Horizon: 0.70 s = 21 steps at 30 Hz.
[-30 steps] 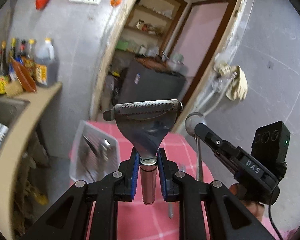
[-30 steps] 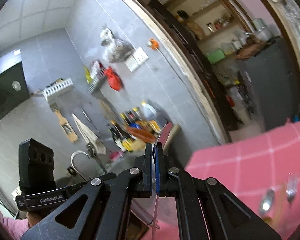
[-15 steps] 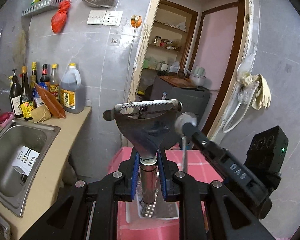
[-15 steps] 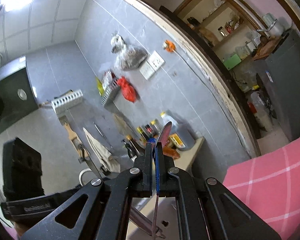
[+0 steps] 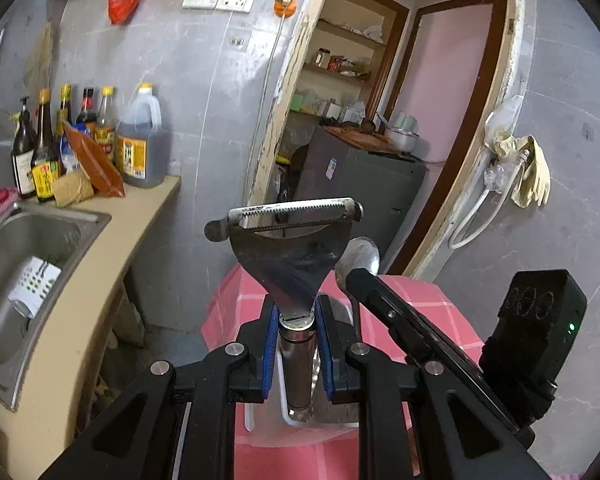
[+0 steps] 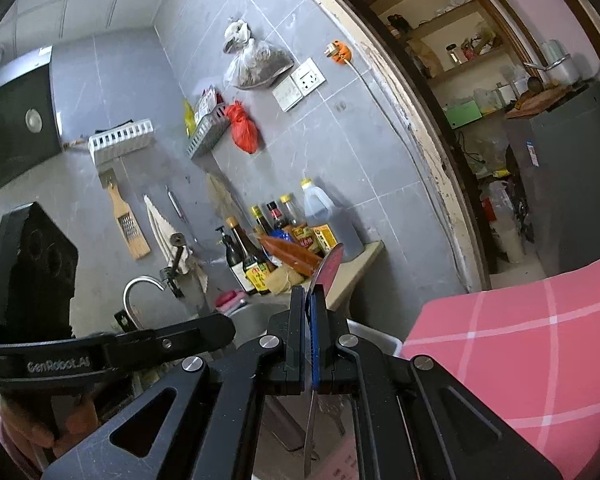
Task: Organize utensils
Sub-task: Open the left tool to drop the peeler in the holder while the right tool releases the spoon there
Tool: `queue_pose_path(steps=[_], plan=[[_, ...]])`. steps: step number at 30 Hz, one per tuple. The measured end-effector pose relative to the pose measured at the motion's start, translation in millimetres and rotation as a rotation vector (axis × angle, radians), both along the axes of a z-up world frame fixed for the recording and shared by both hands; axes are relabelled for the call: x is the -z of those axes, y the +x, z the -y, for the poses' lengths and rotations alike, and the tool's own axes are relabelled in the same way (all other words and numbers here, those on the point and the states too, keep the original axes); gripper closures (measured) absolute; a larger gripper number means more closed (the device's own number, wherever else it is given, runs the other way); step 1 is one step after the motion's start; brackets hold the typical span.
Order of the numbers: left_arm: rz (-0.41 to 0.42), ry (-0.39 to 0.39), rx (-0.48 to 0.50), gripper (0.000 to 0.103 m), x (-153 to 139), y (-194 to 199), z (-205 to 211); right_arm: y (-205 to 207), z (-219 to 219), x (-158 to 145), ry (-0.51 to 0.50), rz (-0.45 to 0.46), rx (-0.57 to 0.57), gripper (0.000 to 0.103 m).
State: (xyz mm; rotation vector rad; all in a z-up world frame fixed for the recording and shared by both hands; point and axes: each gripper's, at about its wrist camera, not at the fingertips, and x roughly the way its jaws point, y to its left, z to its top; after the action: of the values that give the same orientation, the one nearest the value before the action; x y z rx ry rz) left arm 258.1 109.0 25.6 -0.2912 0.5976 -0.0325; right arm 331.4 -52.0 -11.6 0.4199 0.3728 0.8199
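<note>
Between left gripper [image 5: 296,320] pads — peeler [image 5: 288,248] handle, blade upright.

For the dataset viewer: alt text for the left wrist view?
The left gripper clamps the handle of a steel peeler, blade up, above a white utensil tray on a pink checked tablecloth. Beside it, the right gripper holds a spoon.

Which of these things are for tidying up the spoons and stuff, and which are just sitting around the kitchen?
For the job:
- peeler, clamped in the left hand-held gripper
- spoon, clamped in the right hand-held gripper
- white utensil bin on the pink tablecloth

Just lying about:
- sauce bottles
- sink
- rubber gloves
- red bag
</note>
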Motion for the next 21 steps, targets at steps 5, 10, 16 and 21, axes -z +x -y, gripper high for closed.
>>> queue_pose_path(steps=[5,10,16,21], plan=[[-0.033,-0.031,-0.008,0.085,4,2,-1,1,5,-2,-0.035,-0.025,-0.001,0.100],[-0.074,-0.055,-0.001,0.080,6,3,0,-1,17,-10,-0.053,-0.032,0.029,0.096],[-0.016,-0.074,-0.020,0.052,-4,-11,3,-12,46,-30,-0.059,-0.001,0.109,0.074],[0.027,-0.024,-0.044,0.037,-19,-19,20,-29,82,-54,-0.101,0.057,0.224,0.047]])
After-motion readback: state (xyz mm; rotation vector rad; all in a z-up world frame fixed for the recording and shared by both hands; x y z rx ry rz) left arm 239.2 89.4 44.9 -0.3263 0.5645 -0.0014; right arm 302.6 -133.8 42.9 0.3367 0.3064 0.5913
